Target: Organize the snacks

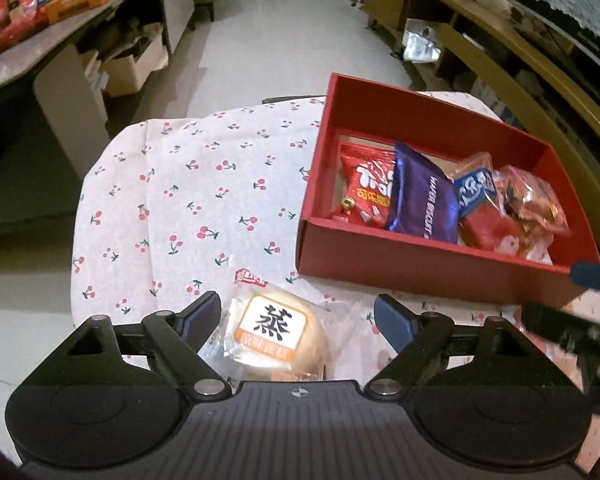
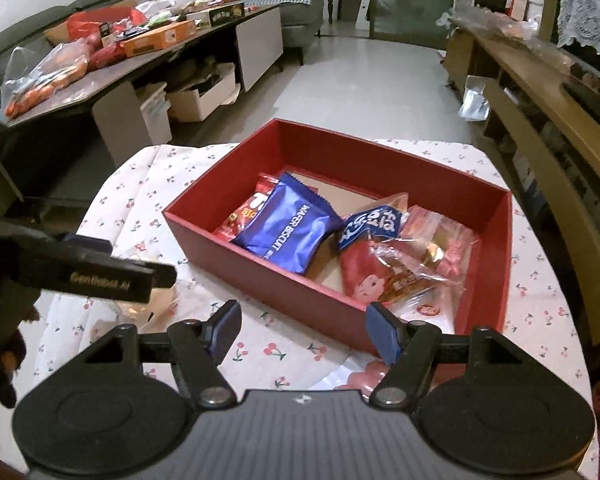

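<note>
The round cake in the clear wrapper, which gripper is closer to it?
Left. The left gripper has its open jaws around the wrapped steamed cake. The right gripper sits off to its side, open, near the red box.

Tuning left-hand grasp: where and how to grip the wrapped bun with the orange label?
Probably grip the round bun itself across its width, not the loose clear wrapper edges. It lies flat on the cherry-print cloth, outside the red box, already between the open fingers of the left gripper. Come down from above; the box wall stands clear of it.
</note>
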`<state>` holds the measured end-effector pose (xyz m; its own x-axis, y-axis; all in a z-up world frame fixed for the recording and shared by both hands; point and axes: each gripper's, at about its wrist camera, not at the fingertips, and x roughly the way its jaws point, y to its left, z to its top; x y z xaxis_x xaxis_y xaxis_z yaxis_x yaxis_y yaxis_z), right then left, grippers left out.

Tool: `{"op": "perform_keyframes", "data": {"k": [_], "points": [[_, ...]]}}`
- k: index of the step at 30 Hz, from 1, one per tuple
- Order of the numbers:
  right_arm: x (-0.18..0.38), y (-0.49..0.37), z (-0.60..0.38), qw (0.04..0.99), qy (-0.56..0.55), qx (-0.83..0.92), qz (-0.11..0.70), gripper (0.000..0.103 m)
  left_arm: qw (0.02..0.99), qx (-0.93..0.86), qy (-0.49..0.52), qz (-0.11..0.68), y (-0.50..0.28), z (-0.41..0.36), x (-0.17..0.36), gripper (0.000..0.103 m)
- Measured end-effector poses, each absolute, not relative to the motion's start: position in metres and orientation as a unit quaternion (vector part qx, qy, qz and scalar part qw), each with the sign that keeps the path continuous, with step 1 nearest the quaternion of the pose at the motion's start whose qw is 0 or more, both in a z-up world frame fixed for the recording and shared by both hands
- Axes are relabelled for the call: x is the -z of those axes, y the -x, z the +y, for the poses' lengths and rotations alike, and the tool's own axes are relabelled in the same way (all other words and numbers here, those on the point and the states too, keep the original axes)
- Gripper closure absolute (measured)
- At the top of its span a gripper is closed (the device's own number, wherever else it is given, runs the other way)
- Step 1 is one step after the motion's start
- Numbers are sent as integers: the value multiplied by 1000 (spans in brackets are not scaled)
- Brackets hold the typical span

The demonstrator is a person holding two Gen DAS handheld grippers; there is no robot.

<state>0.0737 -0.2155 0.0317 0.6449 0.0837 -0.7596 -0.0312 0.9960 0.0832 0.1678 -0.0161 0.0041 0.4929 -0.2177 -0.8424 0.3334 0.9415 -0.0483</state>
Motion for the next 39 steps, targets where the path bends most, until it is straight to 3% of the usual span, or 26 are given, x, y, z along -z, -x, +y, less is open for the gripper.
{"op": "perform_keyframes", "data": {"k": [11, 14, 16, 25, 34, 39], "points": [[-26, -76, -215, 900, -30, -41, 433, 29, 849, 137, -92, 501, -182, -22, 25, 7], [-24, -76, -212, 897, -25, -46, 439, 29, 852, 139, -96, 496, -179, -23, 25, 11], [-22, -75, -211, 895, -23, -48, 442, 29, 849, 145, -104, 497, -174, -24, 24, 22], [-20, -45, -207, 893, -29, -48, 447, 29, 846, 157, -97, 501, -140, -16, 17, 29], [0, 0, -199, 860, -90, -49, 500, 29, 838, 169, -124, 504, -123, -23, 26, 16], [10, 17, -183, 833, -154, -77, 526, 29, 839, 173, -125, 501, -121, -24, 27, 22]]}}
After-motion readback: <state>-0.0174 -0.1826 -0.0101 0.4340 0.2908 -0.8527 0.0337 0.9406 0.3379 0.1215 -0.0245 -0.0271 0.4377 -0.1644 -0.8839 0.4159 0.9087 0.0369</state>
